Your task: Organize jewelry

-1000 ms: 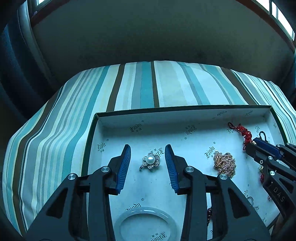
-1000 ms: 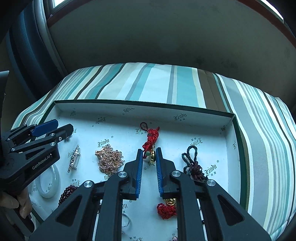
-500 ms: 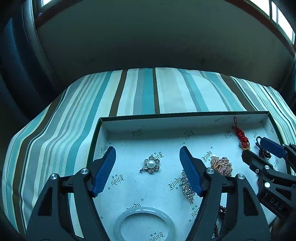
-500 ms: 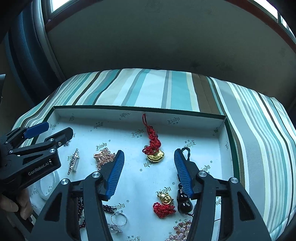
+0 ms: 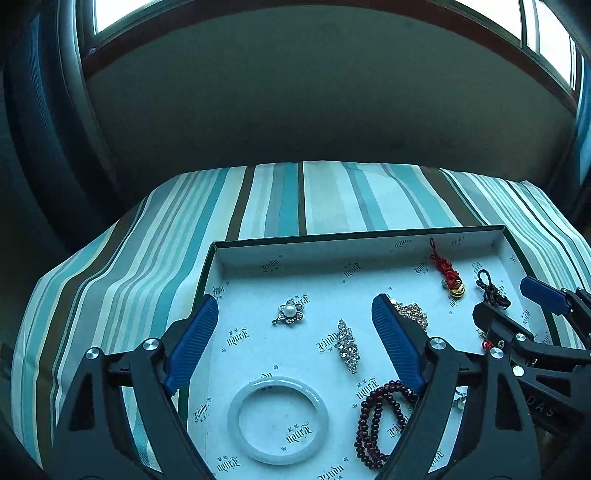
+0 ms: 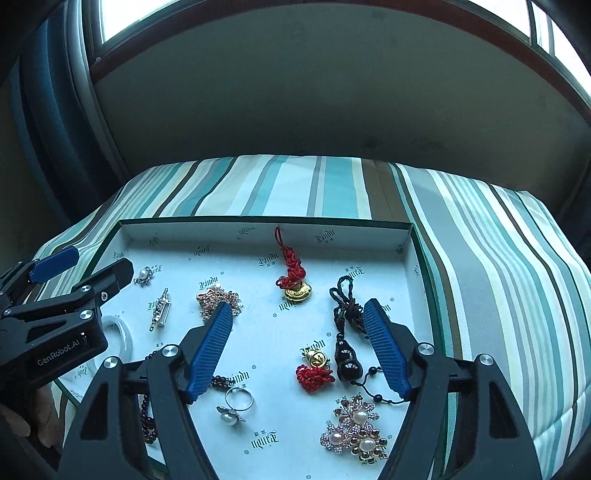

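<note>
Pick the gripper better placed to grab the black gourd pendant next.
Right. The right gripper hangs over the black gourd pendant, jaws opening, empty. The left gripper sits above the pearl brooch.

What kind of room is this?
Probably a bedroom at home: a shallow white-lined box of jewellery sits on a teal-striped bedspread, beside a dark blue curtain under high windows.

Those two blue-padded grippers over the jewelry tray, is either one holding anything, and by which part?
Nothing is held. The left gripper and right gripper are both opening, with no piece pinched; the jewelry lies loose in the white printed tray.
</note>
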`<state>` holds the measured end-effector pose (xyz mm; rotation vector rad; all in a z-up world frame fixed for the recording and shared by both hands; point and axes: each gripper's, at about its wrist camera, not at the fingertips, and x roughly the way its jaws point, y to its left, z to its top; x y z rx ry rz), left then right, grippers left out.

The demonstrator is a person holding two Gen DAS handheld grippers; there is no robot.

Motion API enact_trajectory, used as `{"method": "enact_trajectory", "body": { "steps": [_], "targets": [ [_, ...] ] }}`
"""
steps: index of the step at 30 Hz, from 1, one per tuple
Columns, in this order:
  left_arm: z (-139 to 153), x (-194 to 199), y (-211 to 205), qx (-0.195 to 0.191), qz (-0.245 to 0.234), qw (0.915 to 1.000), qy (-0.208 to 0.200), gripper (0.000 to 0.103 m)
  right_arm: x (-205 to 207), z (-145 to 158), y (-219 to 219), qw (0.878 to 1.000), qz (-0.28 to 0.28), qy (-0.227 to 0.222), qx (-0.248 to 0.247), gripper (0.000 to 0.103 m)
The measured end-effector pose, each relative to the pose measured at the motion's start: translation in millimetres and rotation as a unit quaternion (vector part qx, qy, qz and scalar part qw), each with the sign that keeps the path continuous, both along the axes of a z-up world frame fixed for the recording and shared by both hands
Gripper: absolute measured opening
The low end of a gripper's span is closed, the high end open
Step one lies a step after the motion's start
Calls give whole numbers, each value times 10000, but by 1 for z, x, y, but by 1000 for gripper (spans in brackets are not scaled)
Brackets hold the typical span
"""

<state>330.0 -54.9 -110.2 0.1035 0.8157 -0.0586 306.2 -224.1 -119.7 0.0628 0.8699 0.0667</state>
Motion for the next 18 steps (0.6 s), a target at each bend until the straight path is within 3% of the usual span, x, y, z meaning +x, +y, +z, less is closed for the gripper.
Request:
{"method": "enact_trajectory", "body": {
  "steps": [5, 13, 18],
  "targets": [
    [8, -28, -1, 36, 96, 9999, -111, 92, -26, 3, 0, 9999, -91, -21, 37, 74],
    [14, -81, 4, 40, 208, 9997, -156, 92, -74, 9, -2, 9997, -221, -94, 36, 77],
    [33, -122, 7, -43, 245, 9992, -326, 92, -113, 25, -1, 9995, -189, -249, -10, 78]
  ]
}}
